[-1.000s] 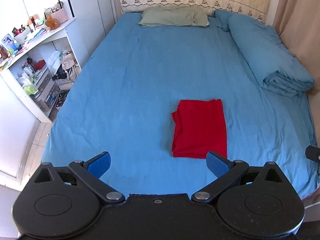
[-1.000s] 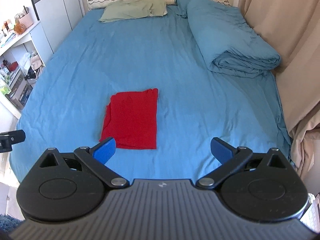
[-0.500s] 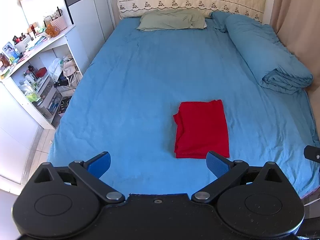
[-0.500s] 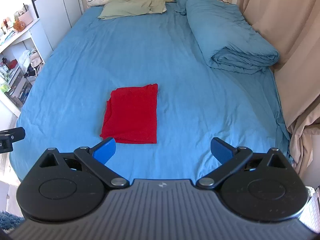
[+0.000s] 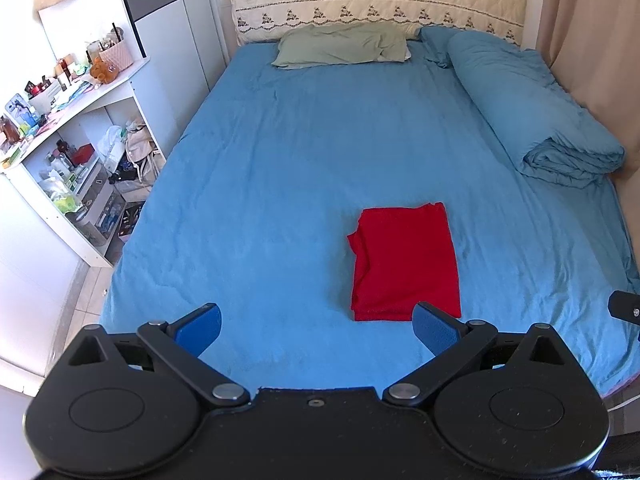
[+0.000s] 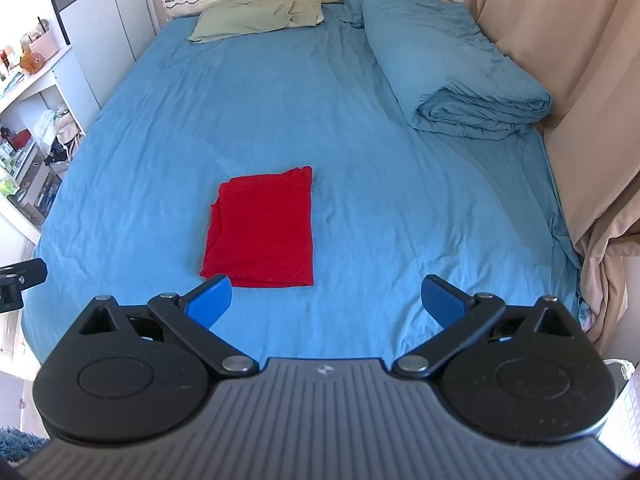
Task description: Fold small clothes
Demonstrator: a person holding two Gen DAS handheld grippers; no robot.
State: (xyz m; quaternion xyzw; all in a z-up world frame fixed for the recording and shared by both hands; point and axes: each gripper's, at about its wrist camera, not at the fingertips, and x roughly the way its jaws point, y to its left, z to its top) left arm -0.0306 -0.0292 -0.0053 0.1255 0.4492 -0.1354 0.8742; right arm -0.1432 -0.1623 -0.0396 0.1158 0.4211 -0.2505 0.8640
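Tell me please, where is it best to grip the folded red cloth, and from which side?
Probably the near short edge of the red cloth, approached from the foot of the bed: the stacked layers end there in one even line, while the left edge is bunched.

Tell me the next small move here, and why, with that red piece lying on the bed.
Probably none on the cloth: keep both tools clear. The red garment already lies as a flat folded rectangle on the blue sheet, nothing else to fold shows, and the left tool and right tool are open, empty and short of it. Only its left edge looks slightly bunched; a light tidy there is optional.
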